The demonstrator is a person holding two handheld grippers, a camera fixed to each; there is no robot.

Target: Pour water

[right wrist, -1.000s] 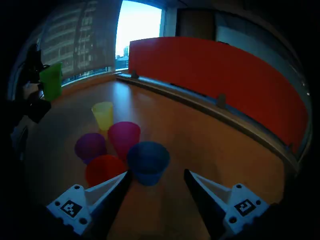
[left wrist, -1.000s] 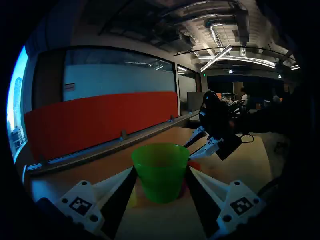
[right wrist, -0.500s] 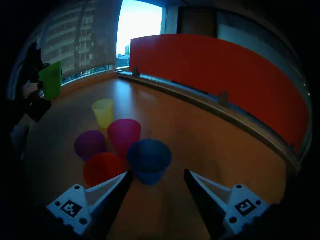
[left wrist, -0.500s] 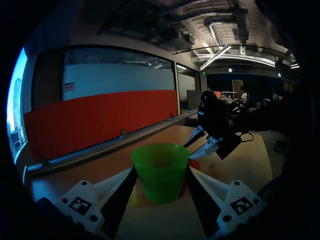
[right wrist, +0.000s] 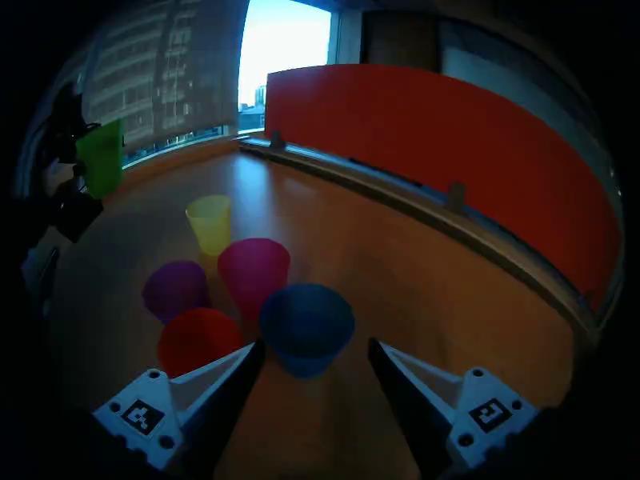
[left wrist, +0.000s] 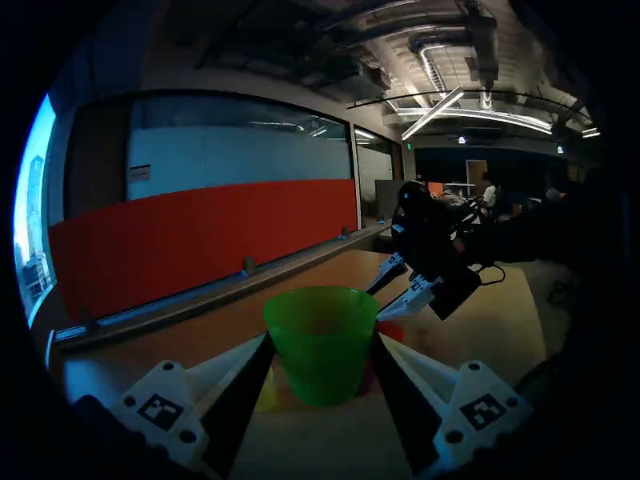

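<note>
Green cup [left wrist: 322,344]: translucent, tapered, upright.

Looks like an open-plan office, upper floor of a city bldg: long wooden desk [right wrist: 376,256] w/ red divider panel [right wrist: 448,136] along its far edge, glass partition [left wrist: 232,160] behind that. Overhead, bare ducts [left wrist: 428,64] and strip lights [left wrist: 436,114] on an unfinished ceiling; further back, dim work area w/ a person [left wrist: 489,194] seated. Big window [right wrist: 284,56] at desk's end, tower block [right wrist: 152,80] outside, approx. level w/ the room.
</note>
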